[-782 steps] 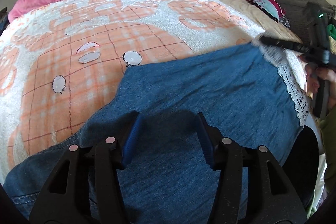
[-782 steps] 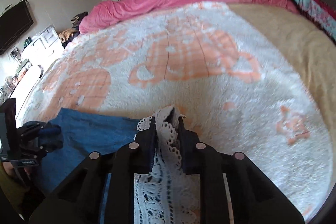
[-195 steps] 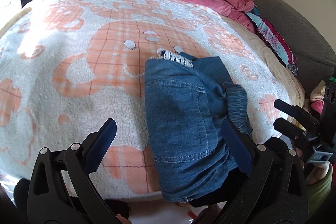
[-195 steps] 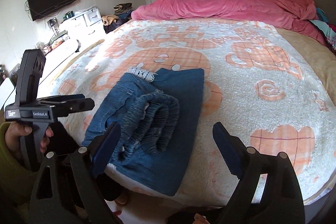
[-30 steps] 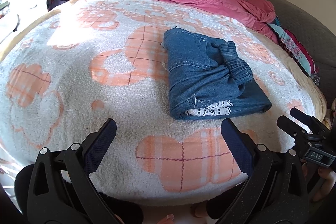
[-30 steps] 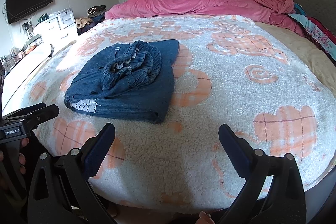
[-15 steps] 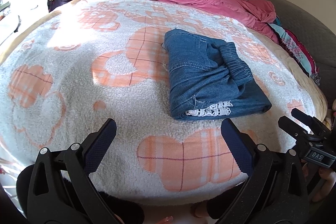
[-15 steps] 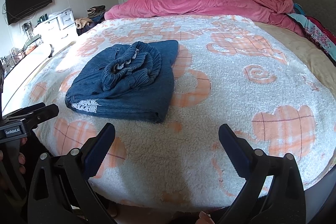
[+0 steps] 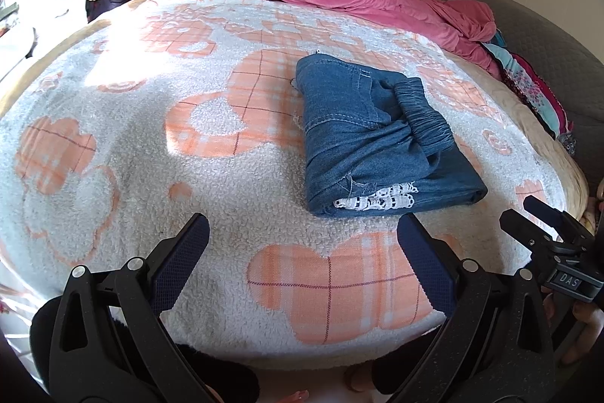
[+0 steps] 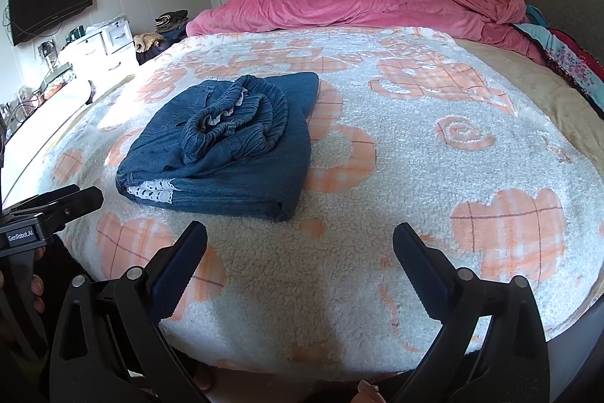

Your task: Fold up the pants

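The left gripper (image 9: 302, 244) and right gripper (image 10: 300, 244) both hang wide open and empty, low at the near bed edge. The folded blue denim pants (image 9: 373, 142) lie apart beyond them on the white-and-orange fleece blanket (image 9: 151, 153), long axis running away, white lace hem (image 9: 375, 198) toward the grippers.

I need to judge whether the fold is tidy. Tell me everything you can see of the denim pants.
The denim pants are blue, folded into a compact, roughly rectangular bundle lying flat on the fleece blanket. The gathered elastic waistband sits bunched and rumpled on top. White lace trim peeks from the near edge between layers. Nothing but the blanket touches them; both grippers are open and apart from them.
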Motion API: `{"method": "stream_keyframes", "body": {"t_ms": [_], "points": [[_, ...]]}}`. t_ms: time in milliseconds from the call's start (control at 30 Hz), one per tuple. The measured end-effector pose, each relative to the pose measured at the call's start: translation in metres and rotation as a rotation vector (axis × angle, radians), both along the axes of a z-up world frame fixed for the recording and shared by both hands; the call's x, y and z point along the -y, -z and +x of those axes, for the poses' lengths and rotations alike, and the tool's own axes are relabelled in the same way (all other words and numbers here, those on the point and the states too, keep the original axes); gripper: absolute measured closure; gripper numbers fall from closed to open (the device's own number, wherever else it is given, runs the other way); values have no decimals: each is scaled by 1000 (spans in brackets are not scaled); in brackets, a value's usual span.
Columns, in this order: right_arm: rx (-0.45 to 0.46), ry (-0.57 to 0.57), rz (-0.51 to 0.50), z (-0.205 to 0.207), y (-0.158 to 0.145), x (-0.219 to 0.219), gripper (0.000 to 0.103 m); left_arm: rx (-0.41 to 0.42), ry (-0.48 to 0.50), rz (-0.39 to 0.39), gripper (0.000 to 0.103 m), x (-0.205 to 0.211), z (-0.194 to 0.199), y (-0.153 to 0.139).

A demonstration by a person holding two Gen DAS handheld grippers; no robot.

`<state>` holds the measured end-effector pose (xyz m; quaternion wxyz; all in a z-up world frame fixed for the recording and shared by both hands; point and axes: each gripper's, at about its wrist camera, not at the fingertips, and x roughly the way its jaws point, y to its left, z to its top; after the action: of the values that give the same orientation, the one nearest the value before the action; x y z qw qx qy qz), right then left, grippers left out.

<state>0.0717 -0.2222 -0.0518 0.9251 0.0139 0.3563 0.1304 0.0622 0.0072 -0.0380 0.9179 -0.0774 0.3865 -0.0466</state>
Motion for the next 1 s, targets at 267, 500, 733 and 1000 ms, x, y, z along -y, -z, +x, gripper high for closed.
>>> {"method": "stream_keyframes", "body": {"t_ms": [267, 500, 733, 1000], "points": [[-2, 4, -4, 0, 1, 0, 5, -2, -1, 4, 9, 0, 1, 0], [-2, 4, -7, 1, 1, -1, 5, -8, -5, 8, 9, 0, 0, 0], [-4, 5, -10, 1, 1, -1, 5, -25, -3, 0, 9, -3, 2, 6], [-7, 16, -23, 3, 2, 1, 5, -49, -9, 12, 9, -10, 4, 7]]}}
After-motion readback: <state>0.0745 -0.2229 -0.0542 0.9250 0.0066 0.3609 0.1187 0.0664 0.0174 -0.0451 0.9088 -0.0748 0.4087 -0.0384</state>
